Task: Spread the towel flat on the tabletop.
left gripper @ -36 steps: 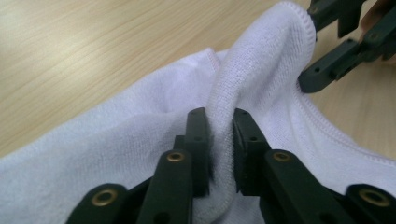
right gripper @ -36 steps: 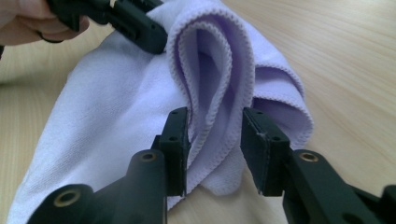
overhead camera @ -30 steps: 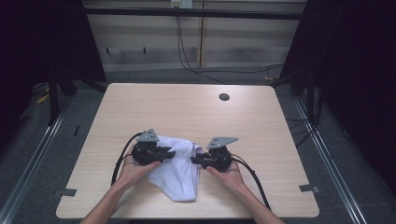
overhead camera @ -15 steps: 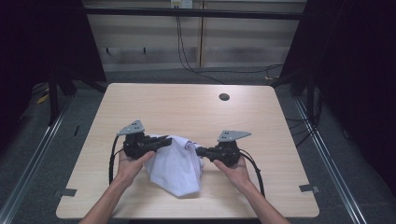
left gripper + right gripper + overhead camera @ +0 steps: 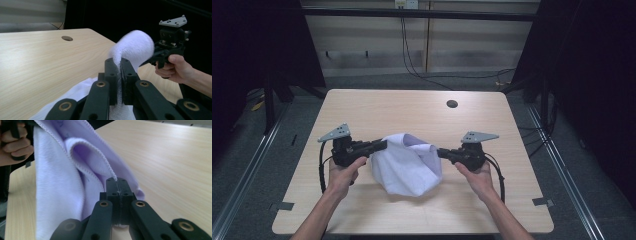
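pale cloth (image 5: 408, 165) edges in both grippers' closed fingers, above table (image 5: 412, 110)

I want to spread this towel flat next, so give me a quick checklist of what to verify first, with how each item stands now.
1. Left tongs shut on the towel: ok, cloth is pinched between the jaws.
2. Right tongs shut on the towel's edge: ok, the hem runs into the closed jaws.
3. Towel lifted between both hands: ok at the top; whether its lower part touches the table cannot tell.
4. Towel free of twists: not ok, it hangs bunched and folded over itself.
5. Room on the table to lay it out: ok, bare wood lies ahead, up to the round hole.
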The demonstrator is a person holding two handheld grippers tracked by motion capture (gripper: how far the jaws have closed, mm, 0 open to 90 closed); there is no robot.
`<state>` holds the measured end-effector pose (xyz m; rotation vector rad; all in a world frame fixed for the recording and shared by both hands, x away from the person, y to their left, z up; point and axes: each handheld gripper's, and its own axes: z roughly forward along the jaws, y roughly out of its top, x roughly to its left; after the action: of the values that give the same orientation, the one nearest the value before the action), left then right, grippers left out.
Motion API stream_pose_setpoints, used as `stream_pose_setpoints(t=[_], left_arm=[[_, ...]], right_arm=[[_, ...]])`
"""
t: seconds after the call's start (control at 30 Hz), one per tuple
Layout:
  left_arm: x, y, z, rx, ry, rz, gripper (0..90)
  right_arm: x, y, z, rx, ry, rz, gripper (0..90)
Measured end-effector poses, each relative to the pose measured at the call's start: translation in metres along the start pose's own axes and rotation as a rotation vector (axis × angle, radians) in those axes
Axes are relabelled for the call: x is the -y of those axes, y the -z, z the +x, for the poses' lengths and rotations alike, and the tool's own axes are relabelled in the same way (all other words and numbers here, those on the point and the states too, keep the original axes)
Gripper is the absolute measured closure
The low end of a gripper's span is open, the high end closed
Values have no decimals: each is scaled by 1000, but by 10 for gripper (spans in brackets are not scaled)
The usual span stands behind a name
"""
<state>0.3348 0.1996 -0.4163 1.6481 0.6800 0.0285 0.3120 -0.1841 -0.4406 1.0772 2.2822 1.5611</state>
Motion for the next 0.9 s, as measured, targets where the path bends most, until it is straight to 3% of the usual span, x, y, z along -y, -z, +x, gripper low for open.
stream_pose_setpoints(t=[0.07,0.1,0.13,0.17,0.2,0.37,0.47,0.5,0.63,0.7,0.77,0.9], left_arm=[[-4,9,2,-4,6,-28,863],[-7,14,3,-22,9,-54,865],[-11,20,4,-31,21,-81,865],[-21,32,7,-52,19,-112,867],[-21,32,7,-52,19,-112,868],[-44,69,15,-99,-1,-159,870],[-54,88,22,-164,-6,-191,871],[-60,100,26,-181,3,-234,871],[-73,104,29,-221,-14,-240,871],[-84,96,30,-272,-36,-216,871],[-94,89,33,-282,-36,-211,871],[-127,78,43,-314,-26,-231,871]], right_arm=[[-6,10,-5,22,-1,-13,898],[-16,22,-12,60,6,-25,898],[-16,22,-12,60,6,-25,898],[-26,35,-20,99,1,-46,898],[-26,35,-20,99,1,-46,898],[-45,79,-42,255,-34,-78,900],[-53,100,-53,305,-53,-103,900],[-61,113,-58,328,-58,-138,900],[-76,125,-62,319,-69,-183,900],[-89,124,-61,335,-43,-180,900],[-103,120,-64,351,-37,-172,900],[-134,114,-84,384,-54,-172,899]])
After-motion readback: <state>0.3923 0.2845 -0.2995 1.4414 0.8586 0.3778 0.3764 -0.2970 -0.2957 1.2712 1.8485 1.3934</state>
